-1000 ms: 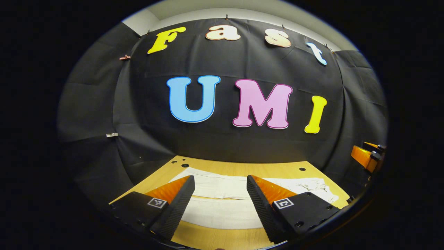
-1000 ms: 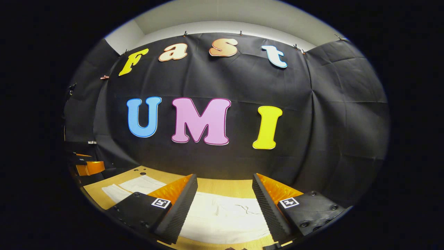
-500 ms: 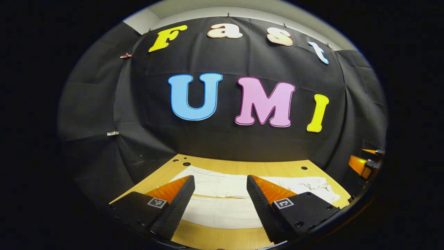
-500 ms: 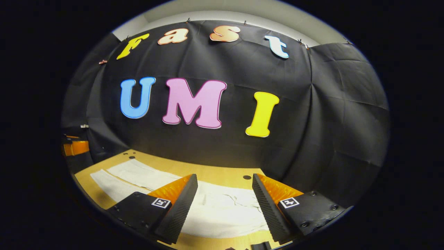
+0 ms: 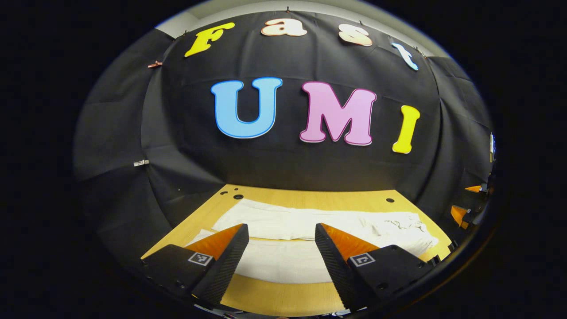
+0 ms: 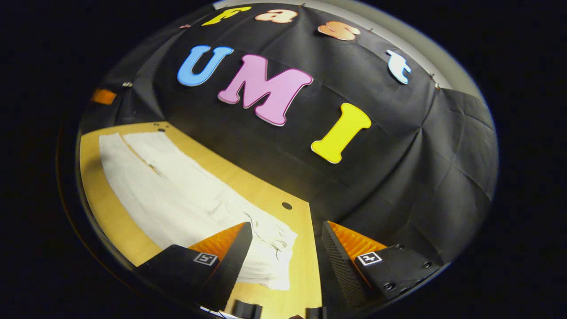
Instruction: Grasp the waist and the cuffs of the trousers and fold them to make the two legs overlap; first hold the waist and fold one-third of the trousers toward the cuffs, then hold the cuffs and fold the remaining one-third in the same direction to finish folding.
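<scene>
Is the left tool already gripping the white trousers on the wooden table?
No, the left tool hangs open above the white trousers, nothing between its fingers.

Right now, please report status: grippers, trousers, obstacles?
Left gripper open, right gripper open, both above the table. White trousers flat, unfolded, not gripped. No obstacle seen.

Plain white trousers (image 5: 283, 221) lie on a light yellowish wooden table (image 5: 310, 201) against black cloth (image 5: 283, 164)

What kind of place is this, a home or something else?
Probably a recording booth or test set-up, not a home. Black cloth hangs as the wall behind a bare wooden table with drilled holes, where white trousers lie flat.
</scene>
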A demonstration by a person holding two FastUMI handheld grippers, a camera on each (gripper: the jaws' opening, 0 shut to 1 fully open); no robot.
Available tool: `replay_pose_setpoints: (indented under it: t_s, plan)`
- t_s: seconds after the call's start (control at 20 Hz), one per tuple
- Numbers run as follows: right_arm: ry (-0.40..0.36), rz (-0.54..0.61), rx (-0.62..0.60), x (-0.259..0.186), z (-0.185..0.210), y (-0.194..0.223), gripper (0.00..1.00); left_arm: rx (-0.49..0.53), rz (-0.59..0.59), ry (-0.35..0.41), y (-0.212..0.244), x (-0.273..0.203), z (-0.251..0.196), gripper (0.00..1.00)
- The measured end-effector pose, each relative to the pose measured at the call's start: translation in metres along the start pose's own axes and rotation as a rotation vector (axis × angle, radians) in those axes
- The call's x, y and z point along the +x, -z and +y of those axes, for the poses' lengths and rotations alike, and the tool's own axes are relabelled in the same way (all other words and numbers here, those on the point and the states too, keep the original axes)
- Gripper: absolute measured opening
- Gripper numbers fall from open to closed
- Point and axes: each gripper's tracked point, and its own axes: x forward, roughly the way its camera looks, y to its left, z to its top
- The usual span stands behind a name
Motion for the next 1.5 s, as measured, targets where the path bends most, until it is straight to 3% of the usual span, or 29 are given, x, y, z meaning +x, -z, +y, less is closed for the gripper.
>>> replay_pose_setpoints:
  t_s: [0.45, 0.75, 1.15, 1.5]
  plan:
    - [-0.304, 0.215, -0.465, 0.002, 0.011, 0.14, 0.98, 0.013, 0.081, -0.071, 0.031, -0.004, 0.024, 0.96]
    - [-0.441, 0.295, -0.681, 0.015, 0.014, 0.204, 0.98, -0.005, 0.132, -0.134, 0.053, -0.01, 0.035, 0.96]
    - [-0.514, 0.253, -0.804, 0.051, 0.034, 0.22, 0.98, -0.023, 0.178, -0.219, 0.066, -0.02, 0.046, 0.96]
    - [-0.572, 0.199, -0.849, 0.077, 0.042, 0.217, 0.9, -0.028, 0.204, -0.271, 0.077, -0.021, 0.042, 0.96]
